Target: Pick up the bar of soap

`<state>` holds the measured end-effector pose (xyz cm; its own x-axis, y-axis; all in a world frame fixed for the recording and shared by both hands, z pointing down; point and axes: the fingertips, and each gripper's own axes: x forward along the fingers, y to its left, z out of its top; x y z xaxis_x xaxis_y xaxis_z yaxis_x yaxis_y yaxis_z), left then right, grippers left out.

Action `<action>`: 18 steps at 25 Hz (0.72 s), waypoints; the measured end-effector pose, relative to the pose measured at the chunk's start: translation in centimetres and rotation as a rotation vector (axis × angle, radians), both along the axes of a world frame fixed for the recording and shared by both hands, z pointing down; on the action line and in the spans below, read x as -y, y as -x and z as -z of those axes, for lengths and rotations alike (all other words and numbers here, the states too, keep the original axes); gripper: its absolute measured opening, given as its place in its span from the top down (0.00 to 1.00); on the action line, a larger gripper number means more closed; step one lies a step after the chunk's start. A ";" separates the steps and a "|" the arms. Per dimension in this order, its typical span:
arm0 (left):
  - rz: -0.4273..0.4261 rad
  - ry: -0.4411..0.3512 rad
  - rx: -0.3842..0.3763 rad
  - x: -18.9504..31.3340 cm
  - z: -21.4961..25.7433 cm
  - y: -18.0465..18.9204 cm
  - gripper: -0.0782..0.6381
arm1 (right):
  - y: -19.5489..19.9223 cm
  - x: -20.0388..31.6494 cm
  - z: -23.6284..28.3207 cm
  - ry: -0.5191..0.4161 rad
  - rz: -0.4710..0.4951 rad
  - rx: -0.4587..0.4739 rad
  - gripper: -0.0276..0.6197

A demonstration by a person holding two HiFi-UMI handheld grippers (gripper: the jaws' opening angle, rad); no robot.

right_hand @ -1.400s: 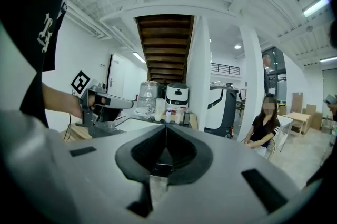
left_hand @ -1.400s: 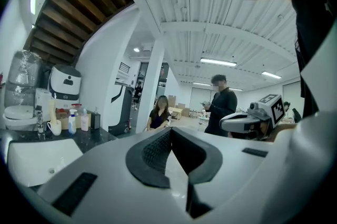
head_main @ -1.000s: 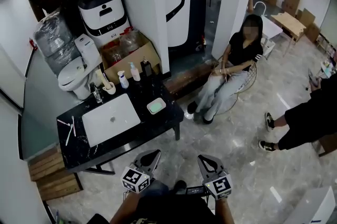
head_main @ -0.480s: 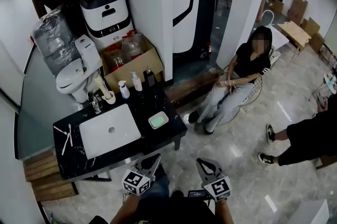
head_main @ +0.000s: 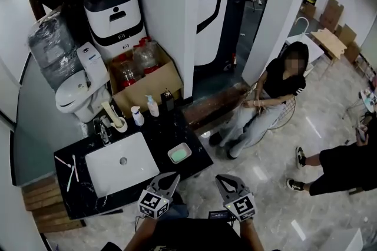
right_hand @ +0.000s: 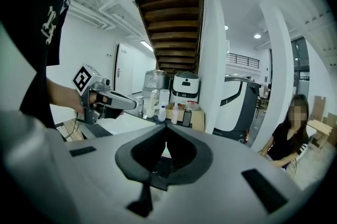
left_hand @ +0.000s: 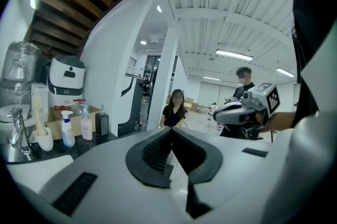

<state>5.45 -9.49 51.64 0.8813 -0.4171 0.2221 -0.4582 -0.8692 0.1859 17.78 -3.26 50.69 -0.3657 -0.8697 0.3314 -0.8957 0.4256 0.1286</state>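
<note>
Starting from the left gripper (head_main: 170, 180), low and just left of centre in the head view, the jaws stood pressed together with nothing between them, and its own view showed the same. The right gripper (head_main: 224, 183), low and right of centre, was likewise closed and empty. The left one's tips hung close to the near edge of the black counter (head_main: 168, 129). Up-frame from them and slightly to the right lay the bar of soap (head_main: 179, 153), pale green in a dish (head_main: 171, 157), toward the counter's right-hand end and right of the white sink (head_main: 121, 162). Its long axis seemed to run from lower left to upper right of the frame. The left gripper was plainly the nearer. The right would have had to reach up and left. Neither gripper view showed the soap.
</note>
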 end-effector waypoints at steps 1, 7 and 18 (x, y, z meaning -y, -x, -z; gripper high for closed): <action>0.002 0.000 0.004 0.8 -0.2 0.2 0.88 | 0.2 0.8 0.0 0.003 0.004 -0.004 0.94; 0.012 0.013 -0.004 5.0 -0.9 1.8 0.88 | 1.5 4.9 -0.5 0.031 0.014 -0.031 0.94; 0.082 0.033 -0.012 8.8 -2.0 4.4 0.88 | 3.7 9.7 -1.5 0.063 0.090 -0.067 0.94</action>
<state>1.05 -18.31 53.63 0.8470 -0.4809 0.2265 -0.5254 -0.8221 0.2193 14.03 -12.94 52.23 -0.4163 -0.8111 0.4109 -0.8439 0.5129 0.1575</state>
